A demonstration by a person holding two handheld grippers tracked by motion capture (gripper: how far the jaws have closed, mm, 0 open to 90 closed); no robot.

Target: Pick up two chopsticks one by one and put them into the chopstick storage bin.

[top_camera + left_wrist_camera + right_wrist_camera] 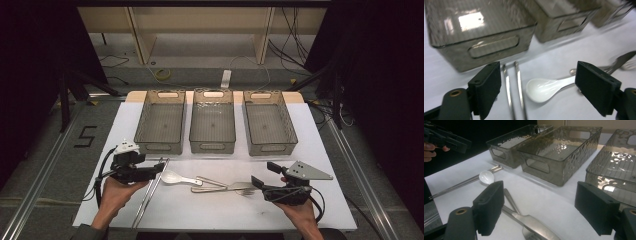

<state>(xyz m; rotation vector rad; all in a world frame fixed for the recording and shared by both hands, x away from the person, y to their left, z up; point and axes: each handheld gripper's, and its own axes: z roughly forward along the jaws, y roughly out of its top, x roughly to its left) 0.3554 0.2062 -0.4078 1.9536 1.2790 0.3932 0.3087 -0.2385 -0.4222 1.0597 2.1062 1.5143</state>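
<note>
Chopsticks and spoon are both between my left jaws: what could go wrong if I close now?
1. The open left gripper spans both chopsticks and the white spoon, so it may pinch both kinds or knock the spoon aside.
2. The thin chopsticks lie flat on the table and could slip or split apart.

The counter (310, 150) is covered by a white sheet. Beyond both hand-held grippers, three smoky see-through bins stand on it in a row, close together: the left bin (161, 122), the middle bin (212, 121) and the right bin (270, 123). Just ahead of the left hand-held gripper (159, 170) lie a pair of metal chopsticks (150, 192), side by side, and a white spoon (176, 178) close beside them. Near the right hand-held gripper (254, 181) lies a metal fork (240, 188), resting across a metal spoon (207, 183). All the cutlery lies between the two hand-held grippers.
</note>
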